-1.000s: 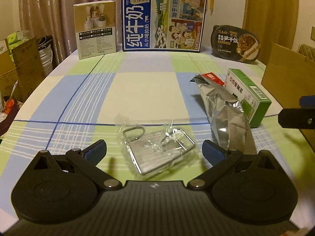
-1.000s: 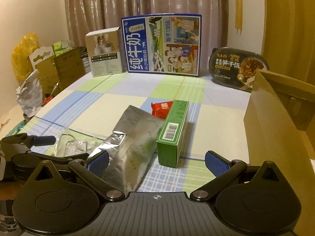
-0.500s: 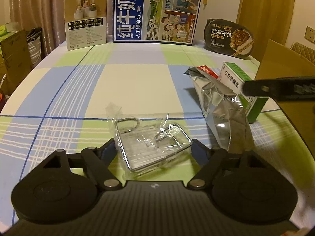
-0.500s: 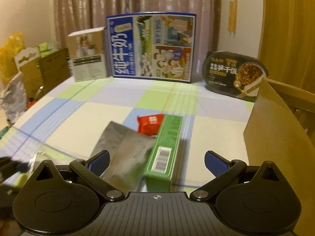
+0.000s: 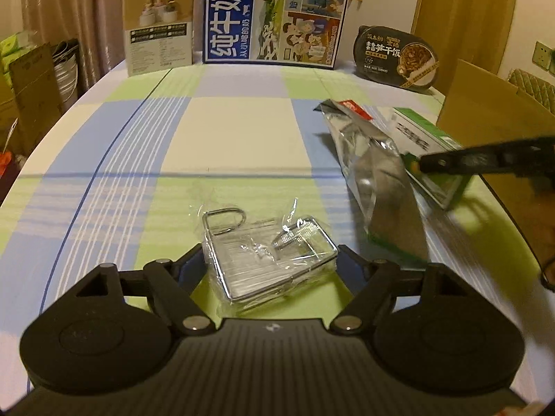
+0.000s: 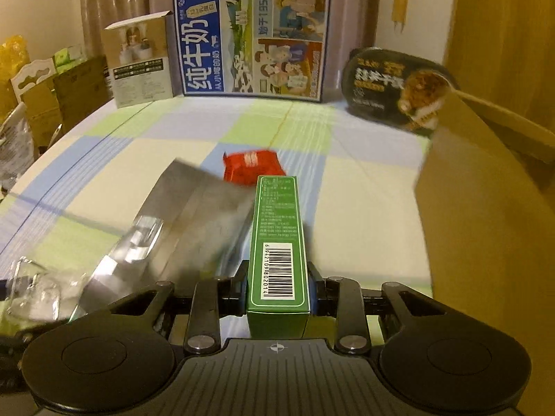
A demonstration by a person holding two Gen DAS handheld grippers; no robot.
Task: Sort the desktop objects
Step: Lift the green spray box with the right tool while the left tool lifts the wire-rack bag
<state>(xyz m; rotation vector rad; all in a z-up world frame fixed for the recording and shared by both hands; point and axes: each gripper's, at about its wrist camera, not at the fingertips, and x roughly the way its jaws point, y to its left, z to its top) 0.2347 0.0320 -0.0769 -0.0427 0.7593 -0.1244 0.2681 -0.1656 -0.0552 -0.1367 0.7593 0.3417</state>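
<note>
In the left wrist view, the left gripper (image 5: 269,265) has its two fingers on both sides of a wire rack wrapped in clear plastic (image 5: 267,263), which lies on the checked tablecloth (image 5: 225,131); the jaws have just been closing, and they now press the wrapped rack on its left and right sides. To the right of the rack lies a silver foil pouch (image 5: 374,180), with a small red packet (image 5: 353,108) at its far end and a green box (image 5: 430,149) just beside it. A dark finger of the right gripper (image 5: 485,159) reaches across the near end of the green box. At the far edge of the table stand a beige product box (image 5: 158,26), a blue milk carton box (image 5: 275,17) and a black rice bowl pack (image 5: 395,57). On the right stands a brown cardboard box (image 5: 485,104). In the right wrist view, the right gripper (image 6: 277,289) has just been closing and its blue pads are clamped on the near end of the green box (image 6: 277,235), which points away toward the red packet (image 6: 253,166). The foil pouch (image 6: 180,222) lies touching the left side of the green box, somewhat blurred. The cardboard box (image 6: 485,228) stands near on the right.
</note>
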